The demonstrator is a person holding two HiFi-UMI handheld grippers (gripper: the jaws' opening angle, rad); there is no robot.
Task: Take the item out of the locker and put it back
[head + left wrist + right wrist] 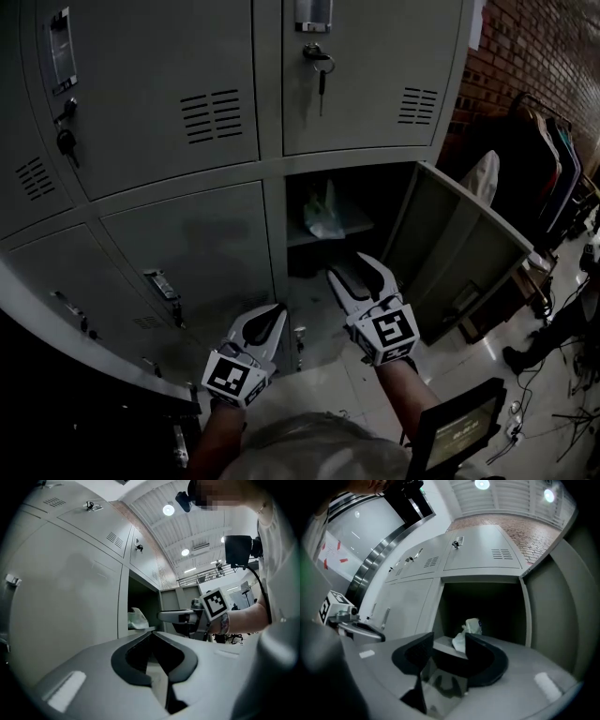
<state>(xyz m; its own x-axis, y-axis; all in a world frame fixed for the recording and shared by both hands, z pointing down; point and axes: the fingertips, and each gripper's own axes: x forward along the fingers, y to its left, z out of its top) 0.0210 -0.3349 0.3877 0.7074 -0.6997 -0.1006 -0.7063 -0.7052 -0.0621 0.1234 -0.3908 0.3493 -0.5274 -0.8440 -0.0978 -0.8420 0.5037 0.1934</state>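
Grey metal lockers across the head view; lower door swung open to the right; white plastic bag lying on the shelf inside the open compartment, apart from both claws; left gripper low before a closed door; right gripper just before the opening. Left gripper view: jaws pressed together, nothing between. Right gripper view: jaws spread, pinching nothing; bag beyond them on the shelf, untouched, seen through the gap.
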